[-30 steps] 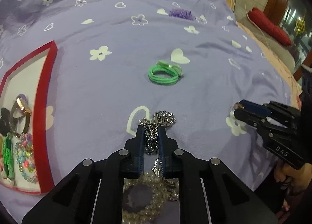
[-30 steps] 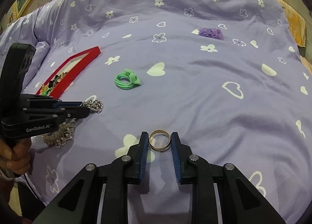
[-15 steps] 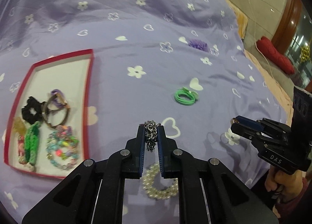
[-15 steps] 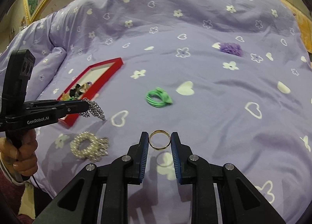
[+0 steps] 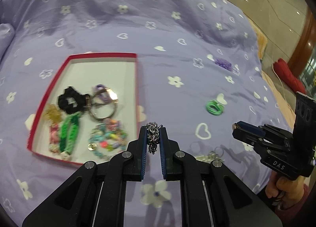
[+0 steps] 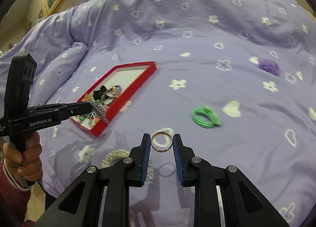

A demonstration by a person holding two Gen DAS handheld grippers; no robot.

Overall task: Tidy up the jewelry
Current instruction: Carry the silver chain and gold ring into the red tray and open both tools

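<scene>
My left gripper (image 5: 153, 128) is shut on a silver chain (image 5: 153, 138) and holds it in the air just right of the red jewelry box (image 5: 136, 80); it also shows in the right wrist view (image 6: 89, 107) with the chain (image 6: 98, 111) dangling over the box's near corner. The box (image 6: 138, 86) holds a black scrunchie (image 5: 70, 101), a key ring (image 5: 102, 106), a green band (image 5: 69, 134) and a beaded bracelet (image 5: 107, 140). My right gripper (image 6: 161, 142) is shut on a gold ring (image 6: 161, 144), held above the bed; it also shows in the left wrist view (image 5: 236, 129).
On the purple bedspread (image 6: 217, 29) lie a green hair tie (image 6: 205, 117), a purple scrunchie (image 6: 268, 66) and a pearl bracelet (image 6: 114, 157), partly hidden behind my right fingers. A red cushion (image 5: 288, 74) lies on the floor past the bed's right edge.
My left gripper lifted the silver chain off the bed and carried it left toward the red box. My right gripper rose with the gold ring. The pearl bracelet stayed on the bed.
</scene>
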